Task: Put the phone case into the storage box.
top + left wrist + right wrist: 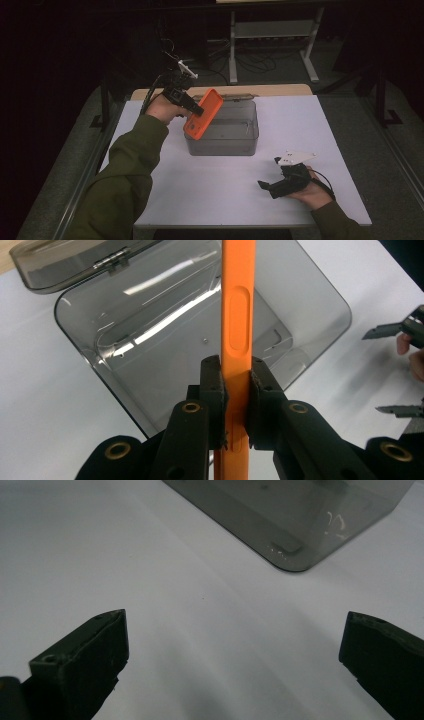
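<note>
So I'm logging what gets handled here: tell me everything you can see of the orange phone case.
The orange phone case looks like soft matte rubber or silicone, rectangular with rounded corners. Its edge carries a long moulded button bump. It is off the table, tilted, above the left rim of the open smoky grey box. The left gripper clamps it edge-on, one jaw on each face. Nothing else touches it.

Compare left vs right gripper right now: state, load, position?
The left gripper is shut on the orange phone case; the right gripper is open and holds nothing. The left one is raised over the open grey box; the right one is low over the white table, short of the box. Both have black jaws.
</note>
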{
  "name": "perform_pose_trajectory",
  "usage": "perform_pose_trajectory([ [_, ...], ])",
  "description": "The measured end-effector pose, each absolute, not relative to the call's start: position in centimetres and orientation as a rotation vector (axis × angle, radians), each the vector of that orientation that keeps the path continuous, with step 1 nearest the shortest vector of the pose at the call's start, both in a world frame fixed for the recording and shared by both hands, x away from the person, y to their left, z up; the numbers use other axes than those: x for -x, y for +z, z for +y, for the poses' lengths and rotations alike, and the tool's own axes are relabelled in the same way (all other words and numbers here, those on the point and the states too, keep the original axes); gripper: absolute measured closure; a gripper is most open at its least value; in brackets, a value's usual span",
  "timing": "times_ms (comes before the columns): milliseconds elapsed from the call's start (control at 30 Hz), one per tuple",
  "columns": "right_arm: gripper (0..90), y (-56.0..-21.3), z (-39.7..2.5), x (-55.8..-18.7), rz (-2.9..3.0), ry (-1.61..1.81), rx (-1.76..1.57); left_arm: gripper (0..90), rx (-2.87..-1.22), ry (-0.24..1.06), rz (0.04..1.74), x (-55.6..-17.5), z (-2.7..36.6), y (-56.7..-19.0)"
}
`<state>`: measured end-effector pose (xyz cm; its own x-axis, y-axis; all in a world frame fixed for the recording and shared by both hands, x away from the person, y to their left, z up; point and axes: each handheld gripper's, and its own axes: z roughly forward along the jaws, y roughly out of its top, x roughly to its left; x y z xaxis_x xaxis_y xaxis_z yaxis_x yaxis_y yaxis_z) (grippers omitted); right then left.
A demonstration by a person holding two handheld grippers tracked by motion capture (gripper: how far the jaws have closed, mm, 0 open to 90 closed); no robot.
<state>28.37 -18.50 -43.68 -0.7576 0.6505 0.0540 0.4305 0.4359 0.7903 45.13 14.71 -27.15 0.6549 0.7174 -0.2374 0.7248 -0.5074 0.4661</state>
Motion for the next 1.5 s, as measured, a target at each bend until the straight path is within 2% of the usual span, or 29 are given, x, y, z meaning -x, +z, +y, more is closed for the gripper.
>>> perform_pose_trajectory([
  [800, 0.0, -43.7, -18.4, -28.5, 2.439, 1.23, -0.929, 79.9, -2.269, -0.037, 1.323, -47.6, 14.2, -29.0],
  [1500, 0.0, -43.7, -18.4, -28.5, 2.442, 1.231, -0.933, 79.8, -2.233, -0.057, 1.467, -48.5, 14.3, -32.5],
])
